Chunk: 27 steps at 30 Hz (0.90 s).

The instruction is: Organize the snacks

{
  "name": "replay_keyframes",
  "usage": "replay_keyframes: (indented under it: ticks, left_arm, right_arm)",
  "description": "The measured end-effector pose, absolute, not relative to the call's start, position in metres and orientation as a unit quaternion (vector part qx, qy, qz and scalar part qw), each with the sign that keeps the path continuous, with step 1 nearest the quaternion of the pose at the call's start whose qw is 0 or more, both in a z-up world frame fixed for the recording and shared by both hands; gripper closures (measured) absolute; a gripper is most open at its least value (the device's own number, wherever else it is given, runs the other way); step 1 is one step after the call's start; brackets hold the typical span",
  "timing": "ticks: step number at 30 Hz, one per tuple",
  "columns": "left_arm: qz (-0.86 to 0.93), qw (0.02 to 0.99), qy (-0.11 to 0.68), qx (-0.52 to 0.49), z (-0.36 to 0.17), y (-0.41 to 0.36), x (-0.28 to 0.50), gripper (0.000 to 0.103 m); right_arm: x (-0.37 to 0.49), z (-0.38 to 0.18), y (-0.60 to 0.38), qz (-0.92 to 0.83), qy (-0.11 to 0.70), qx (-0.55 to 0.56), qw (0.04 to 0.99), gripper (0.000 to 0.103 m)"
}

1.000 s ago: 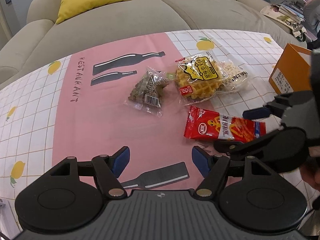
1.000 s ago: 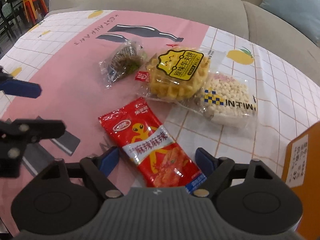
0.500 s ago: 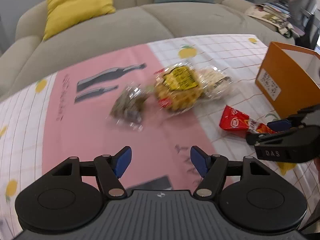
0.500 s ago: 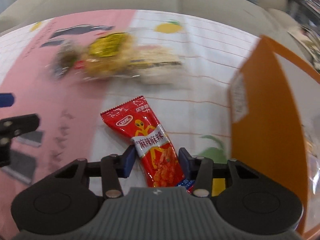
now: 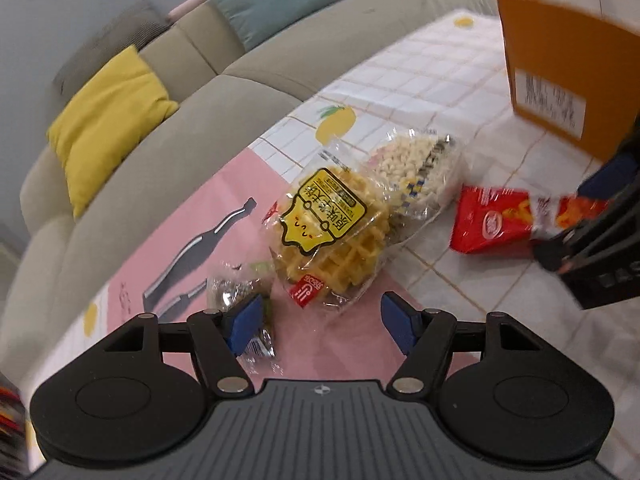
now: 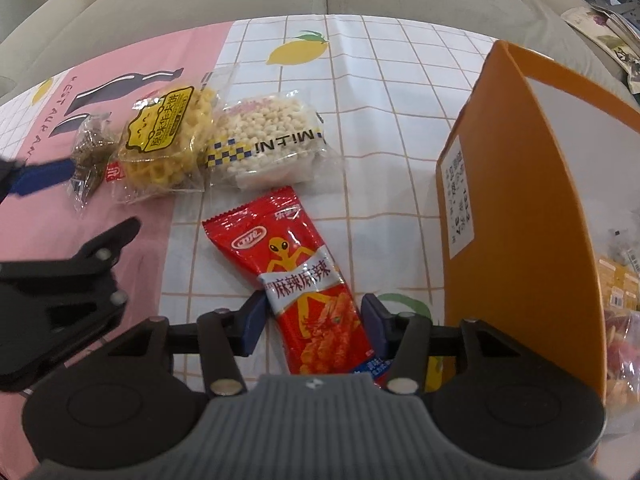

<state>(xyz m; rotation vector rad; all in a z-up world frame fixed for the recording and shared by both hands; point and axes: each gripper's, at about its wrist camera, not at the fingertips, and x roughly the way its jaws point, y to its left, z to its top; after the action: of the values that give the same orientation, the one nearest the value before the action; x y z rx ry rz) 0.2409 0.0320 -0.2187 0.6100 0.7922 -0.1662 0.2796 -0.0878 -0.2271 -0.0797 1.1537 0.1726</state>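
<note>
Four packets outside orange box: red packet clamped in right gripper fingers beside it; three far-left on counter; left gripper fingers spread, empty

A glossy red snack packet bears a yellow alien figure and a white band. Left of it, the clear waffle bag carries a yellow label. The surface's cloth is white grid with lemons beside pink. The cardboard box is orange.
</note>
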Motion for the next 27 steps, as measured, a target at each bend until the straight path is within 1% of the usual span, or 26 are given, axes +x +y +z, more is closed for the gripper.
replay_keyframes:
  ticks: [3,4,5,6,7,10,11,14,17,27]
  left_arm:
    - [-0.077,0.874,0.385,0.287,-0.223,0.031,0.249,0.027]
    - [-0.075,0.873,0.393,0.28,-0.223,0.031,0.253,0.035]
    - [-0.073,0.874,0.395,0.272,-0.222,0.031,0.254,0.048]
    - [-0.071,0.873,0.401,0.267,-0.223,0.031,0.257,0.048]
    - [-0.072,0.873,0.403,0.265,-0.223,0.03,0.257,0.054]
    - [-0.076,0.872,0.407,0.262,-0.221,0.029,0.253,0.06]
    - [-0.078,0.872,0.408,0.259,-0.22,0.029,0.251,0.069]
    - [-0.085,0.869,0.412,0.262,-0.216,0.027,0.241,0.083]
    - [-0.092,0.868,0.416,0.256,-0.209,0.024,0.225,0.088]
    - [-0.074,0.865,0.451,0.206,-0.184,0.025,0.149,0.094]
  right_arm:
    - [0.281,-0.228,-0.088,0.084,0.544,-0.04,0.834,0.051]
    - [0.281,-0.228,-0.088,0.085,0.544,-0.042,0.834,0.051]
    - [0.281,-0.228,-0.088,0.085,0.543,-0.043,0.834,0.051]
    - [0.28,-0.228,-0.087,0.086,0.542,-0.044,0.835,0.051]
    - [0.279,-0.228,-0.087,0.087,0.541,-0.046,0.835,0.051]
    - [0.278,-0.227,-0.087,0.088,0.54,-0.049,0.836,0.051]
    - [0.278,-0.227,-0.087,0.088,0.541,-0.049,0.835,0.051]
    - [0.278,-0.227,-0.087,0.085,0.545,-0.047,0.833,0.051]
    - [0.274,-0.226,-0.086,0.083,0.552,-0.043,0.828,0.052]
    - [0.222,-0.222,-0.094,0.096,0.576,-0.016,0.812,0.054]
